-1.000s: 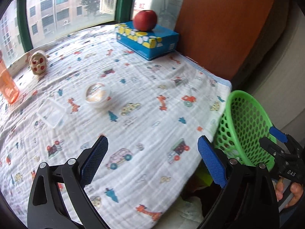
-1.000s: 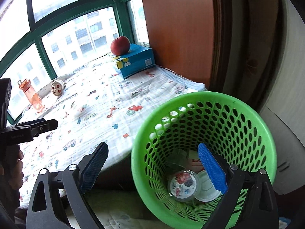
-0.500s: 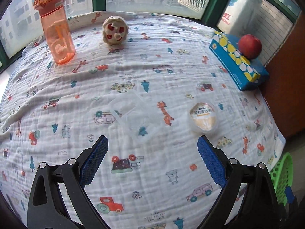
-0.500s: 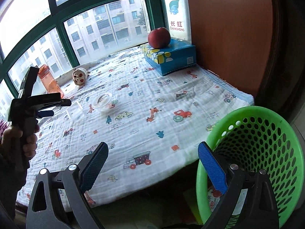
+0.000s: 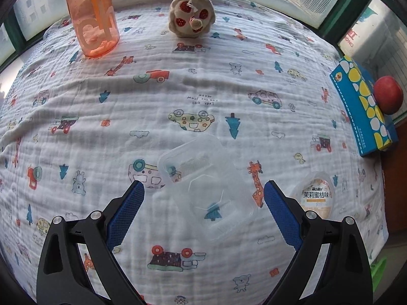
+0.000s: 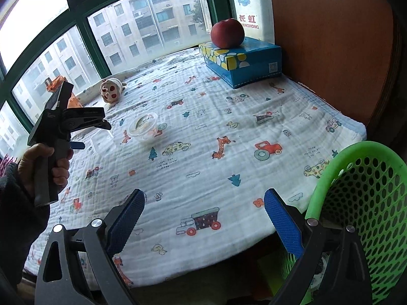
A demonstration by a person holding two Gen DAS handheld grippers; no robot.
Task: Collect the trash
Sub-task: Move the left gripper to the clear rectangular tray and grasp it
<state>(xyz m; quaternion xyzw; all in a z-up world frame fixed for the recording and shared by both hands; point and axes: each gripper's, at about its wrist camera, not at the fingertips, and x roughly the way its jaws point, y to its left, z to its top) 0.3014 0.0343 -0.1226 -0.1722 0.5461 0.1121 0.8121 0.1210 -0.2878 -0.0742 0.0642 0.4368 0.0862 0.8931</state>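
while a clear plastic container (image 5: 206, 178) lies flat on the printed blanket (image 5: 178, 96) at lower centre of the left wrist view, the left gripper (image 5: 203, 203) hovers over it with jaws spread wide, one blue pad at each side and neither touching it. to its right, near the frame's right edge, sits a round sealed cup (image 5: 316, 198) with an orange label. an orange bottle (image 5: 91, 17) stands at upper left, a plush toy (image 5: 192, 16) at upper centre, and a blue box (image 5: 363, 106) with an apple (image 5: 388, 97) on top at the right edge. in the right wrist view the right gripper (image 6: 203, 218) is also wide open and holds nothing, above the blanket's near edge, with the green basket (image 6: 366, 203) at lower right
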